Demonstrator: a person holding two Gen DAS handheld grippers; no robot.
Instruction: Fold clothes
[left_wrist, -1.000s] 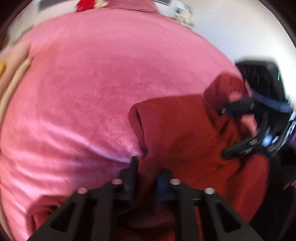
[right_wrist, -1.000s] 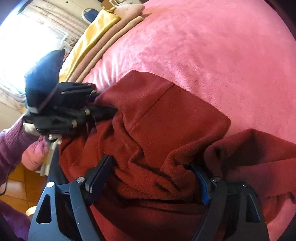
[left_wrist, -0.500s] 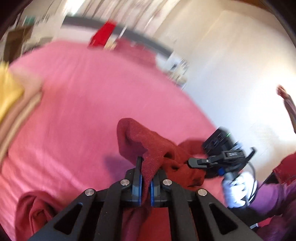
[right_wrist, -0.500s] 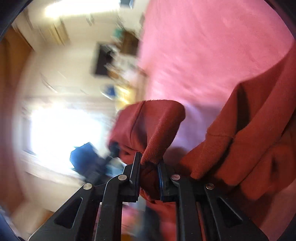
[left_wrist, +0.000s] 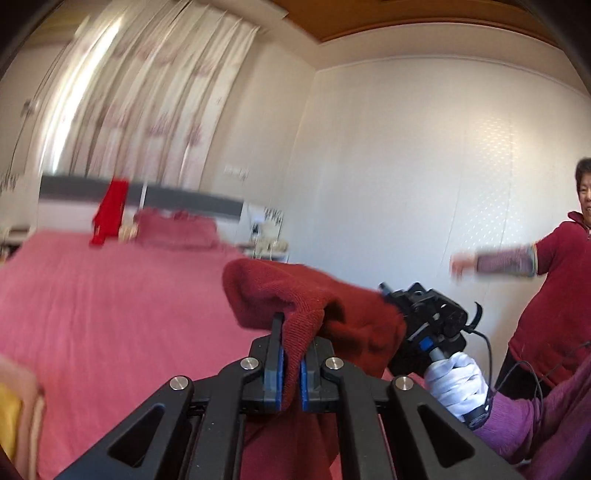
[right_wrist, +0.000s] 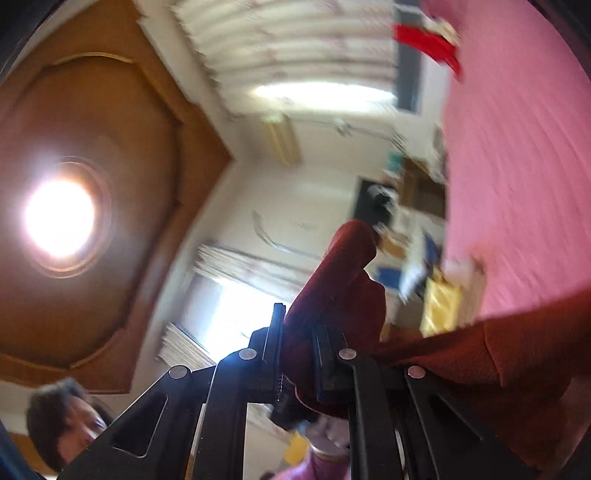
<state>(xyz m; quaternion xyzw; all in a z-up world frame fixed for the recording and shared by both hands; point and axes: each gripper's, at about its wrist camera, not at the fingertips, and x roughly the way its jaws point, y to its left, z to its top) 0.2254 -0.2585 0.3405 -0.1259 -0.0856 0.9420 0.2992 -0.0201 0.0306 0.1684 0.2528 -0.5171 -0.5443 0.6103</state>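
A dark red knit garment (left_wrist: 314, 302) is lifted off the pink bed (left_wrist: 110, 302). My left gripper (left_wrist: 290, 332) is shut on a fold of it, and the cloth bulges over the jaws and hangs below them. In the left wrist view my right gripper (left_wrist: 424, 314) shows at the right, held by a white-gloved hand (left_wrist: 456, 380), with the garment stretched between the two. In the right wrist view my right gripper (right_wrist: 299, 332) is shut on another bunch of the red garment (right_wrist: 340, 288), which trails off to the right.
A second person in a red top (left_wrist: 554, 288) stands at the right by the white wall, arm out. Folded yellow and beige clothes (left_wrist: 14, 406) lie at the bed's left edge. A red item (left_wrist: 110, 210) and curtains (left_wrist: 147, 92) are beyond the bed.
Both grippers have risen off the bed with the red garment and tilted upward; the views now take in wall, curtains and ceiling. The right gripper, open around the cloth a second ago, has shut on it.
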